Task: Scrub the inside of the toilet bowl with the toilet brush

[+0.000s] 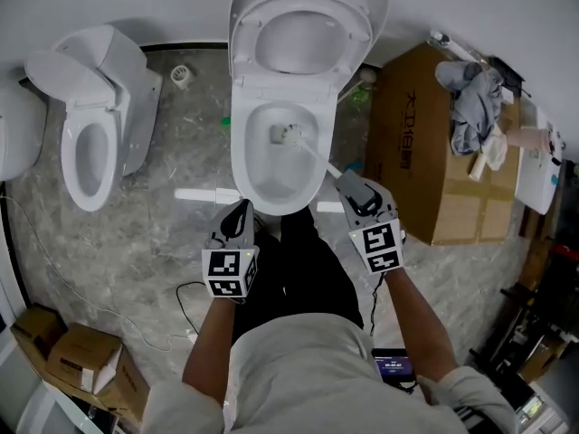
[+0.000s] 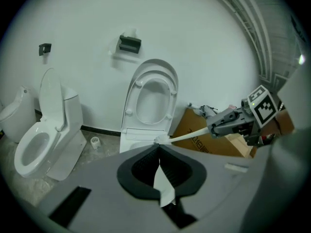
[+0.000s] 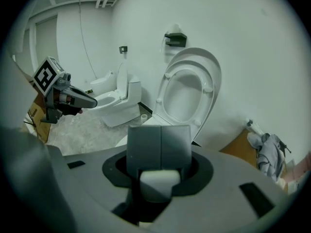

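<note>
The white toilet point(image 1: 271, 183) stands in the middle with its lid and seat point(image 1: 303, 25) raised against the wall. The toilet brush has its bristle head point(image 1: 286, 135) down inside the bowl, and its white handle point(image 1: 317, 157) slants back to my right gripper point(image 1: 345, 182), which is shut on it. The handle's butt end point(image 3: 158, 180) shows between the closed jaws in the right gripper view. My left gripper point(image 1: 242, 212) hovers just in front of the bowl's near rim, shut and holding nothing. In the left gripper view the brush handle point(image 2: 189, 136) crosses towards the bowl.
A second toilet point(image 1: 90, 143) stands to the left. A large cardboard box point(image 1: 425, 152) with a grey cloth point(image 1: 472, 98) on top sits close on the right. Small boxes point(image 1: 81, 360) lie at lower left, and a cable point(image 1: 185, 297) trails on the marbled floor.
</note>
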The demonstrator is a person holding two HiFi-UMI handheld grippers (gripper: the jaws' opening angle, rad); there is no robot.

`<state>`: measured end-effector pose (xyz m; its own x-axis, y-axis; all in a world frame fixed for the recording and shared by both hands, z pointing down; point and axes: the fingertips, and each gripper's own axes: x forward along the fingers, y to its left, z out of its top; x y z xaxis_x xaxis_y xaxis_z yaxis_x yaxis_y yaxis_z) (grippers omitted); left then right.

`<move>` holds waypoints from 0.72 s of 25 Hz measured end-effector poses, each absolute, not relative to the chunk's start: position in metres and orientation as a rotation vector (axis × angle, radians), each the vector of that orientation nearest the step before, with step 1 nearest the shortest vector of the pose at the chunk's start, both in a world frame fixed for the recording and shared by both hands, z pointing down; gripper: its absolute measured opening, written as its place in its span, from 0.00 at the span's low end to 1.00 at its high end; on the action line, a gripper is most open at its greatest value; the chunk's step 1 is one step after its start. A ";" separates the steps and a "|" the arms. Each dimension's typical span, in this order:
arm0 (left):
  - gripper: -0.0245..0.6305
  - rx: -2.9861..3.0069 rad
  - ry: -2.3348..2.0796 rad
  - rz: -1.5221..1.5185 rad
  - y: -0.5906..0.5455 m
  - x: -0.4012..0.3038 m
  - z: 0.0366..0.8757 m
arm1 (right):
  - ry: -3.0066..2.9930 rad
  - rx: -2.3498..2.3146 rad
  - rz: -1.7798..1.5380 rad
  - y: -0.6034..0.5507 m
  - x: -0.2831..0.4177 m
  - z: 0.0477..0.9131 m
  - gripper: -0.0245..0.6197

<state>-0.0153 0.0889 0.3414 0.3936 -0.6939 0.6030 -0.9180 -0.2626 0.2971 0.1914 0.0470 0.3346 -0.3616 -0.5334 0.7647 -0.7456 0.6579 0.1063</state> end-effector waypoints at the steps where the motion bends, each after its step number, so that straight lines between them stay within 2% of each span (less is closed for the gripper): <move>1: 0.05 2.026 -1.383 0.474 0.084 -0.015 0.350 | -2.053 0.968 0.316 0.040 0.192 0.343 0.27; 18: 0.05 1.831 -1.403 0.461 0.059 -0.015 0.495 | -1.978 0.583 0.114 -0.031 0.165 0.478 0.27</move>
<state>-0.0146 0.0591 0.4950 0.3279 -0.6524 0.6833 -0.9305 -0.0982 0.3528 0.1647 -0.0310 0.4776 -0.3572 -0.3497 0.8661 -0.4471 0.8781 0.1702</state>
